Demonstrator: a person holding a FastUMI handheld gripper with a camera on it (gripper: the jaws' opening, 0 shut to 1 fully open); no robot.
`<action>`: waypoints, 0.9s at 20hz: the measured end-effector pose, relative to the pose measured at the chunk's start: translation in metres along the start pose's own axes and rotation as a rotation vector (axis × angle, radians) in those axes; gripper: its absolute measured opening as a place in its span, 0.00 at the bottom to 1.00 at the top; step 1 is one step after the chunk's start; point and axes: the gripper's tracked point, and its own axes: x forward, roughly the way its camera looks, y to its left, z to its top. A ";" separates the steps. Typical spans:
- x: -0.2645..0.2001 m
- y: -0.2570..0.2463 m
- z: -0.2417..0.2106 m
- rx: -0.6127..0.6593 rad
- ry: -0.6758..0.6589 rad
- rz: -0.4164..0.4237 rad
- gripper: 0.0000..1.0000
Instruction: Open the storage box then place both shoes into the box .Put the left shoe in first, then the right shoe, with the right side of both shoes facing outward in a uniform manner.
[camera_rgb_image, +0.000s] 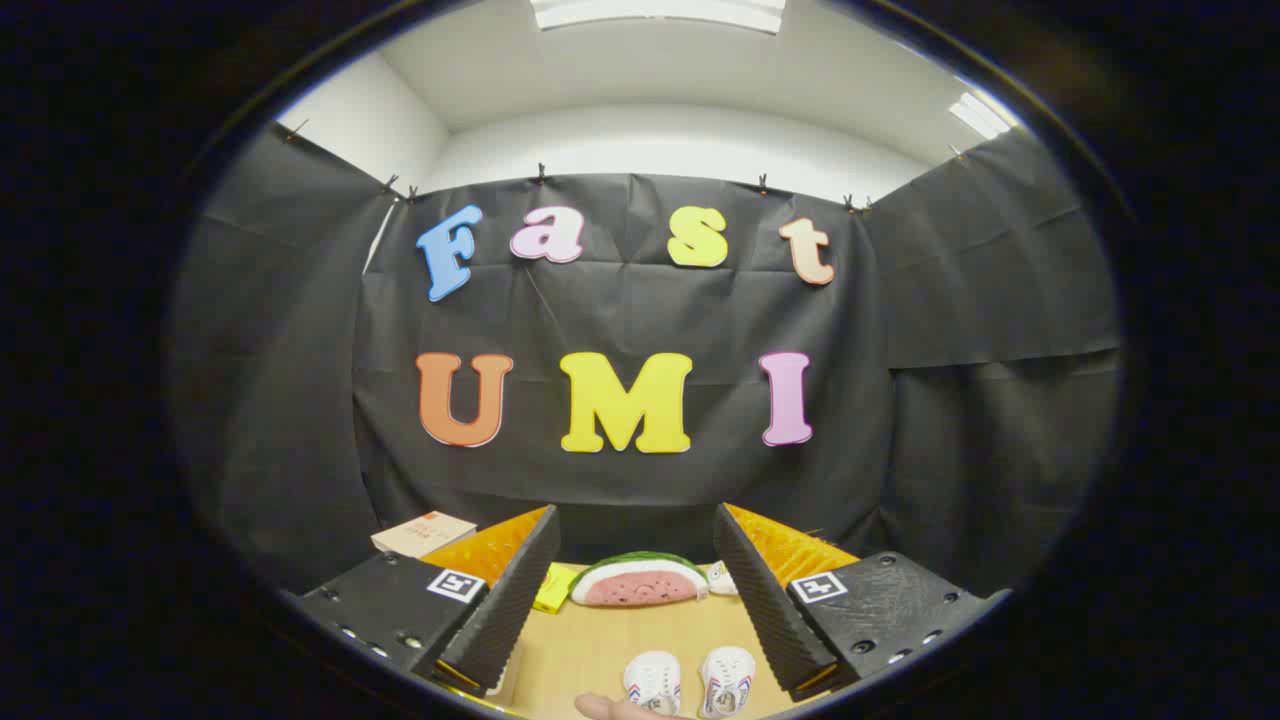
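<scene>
Gripper (637, 600): fingers spread wide, holding nothing, raised above table (590, 650), likely poised before a first move. Shoes (690, 682): small pair, side by side at near table edge, between fingers, toes away; fingertip (615, 708) just beside them. Watermelon slice (640, 580): far table edge, beyond fingers. Yellow item (556, 588) beside slice. Cardboard box (423, 533): far left corner; whether this is the storage box, cannot tell.

Tool (636, 590): two wedge-shaped fingers (510, 600), ribbed inner faces, wide apart. Flat textured mounts behind each, dotted with screw holes. Square black-and-white marker tag on each mount. Bare fingertip (610, 708) of person just below.
</scene>
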 end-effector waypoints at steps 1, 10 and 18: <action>0.002 0.002 -0.001 0.006 0.003 -0.001 0.95; 0.003 0.006 -0.014 -0.008 0.023 -0.003 0.95; 0.014 0.012 -0.043 -0.008 0.065 0.027 0.95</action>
